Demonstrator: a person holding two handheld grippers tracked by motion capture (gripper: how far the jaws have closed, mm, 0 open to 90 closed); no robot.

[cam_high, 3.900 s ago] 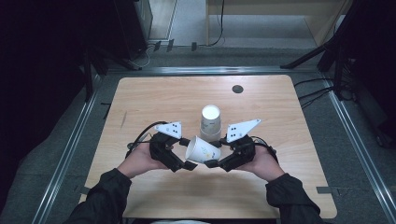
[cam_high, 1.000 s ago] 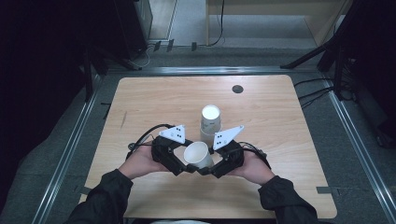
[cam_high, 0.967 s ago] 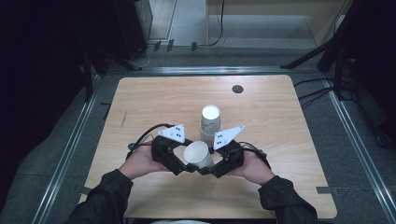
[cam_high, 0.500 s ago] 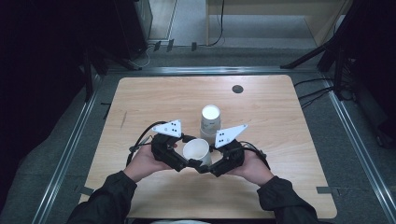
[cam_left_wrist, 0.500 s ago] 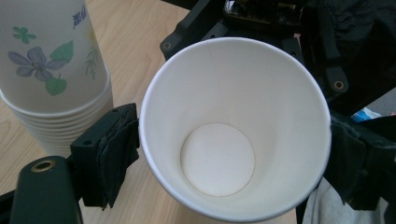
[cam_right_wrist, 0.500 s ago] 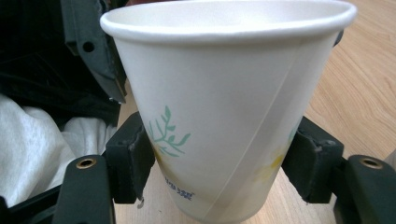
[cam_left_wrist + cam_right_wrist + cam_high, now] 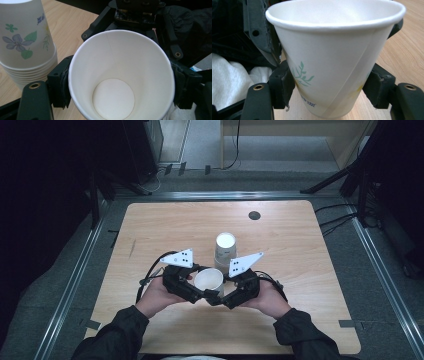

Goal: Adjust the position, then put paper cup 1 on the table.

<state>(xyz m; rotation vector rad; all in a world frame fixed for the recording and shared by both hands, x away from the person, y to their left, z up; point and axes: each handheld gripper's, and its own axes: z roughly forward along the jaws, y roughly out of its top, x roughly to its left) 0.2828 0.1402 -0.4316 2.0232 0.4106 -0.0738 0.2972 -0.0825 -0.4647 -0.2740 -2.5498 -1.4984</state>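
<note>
High view is showing a cup being held between the two grippers, just on the near side of the stack of upturned cups that is standing mid-table. The left gripper has just been closing its jaws — a second ago they were standing wide beside the cup, and now, in the left gripper view, its pads are sitting against the cup wall on both sides. The right gripper is already pinching the same cup lower on its body, one pad on each side, as the right gripper view is showing. So both grippers are now gripping one cup, which reads as a handover or a two-handed steadying getting under way; I judge the right one could soon be letting go.

The cup is standing nearly upright — mouth facing up, base down, long axis close to vertical and leaning slightly. It is staying apart from the stack, whose bases are facing up. Whether its base is touching the table I cannot tell.
</note>
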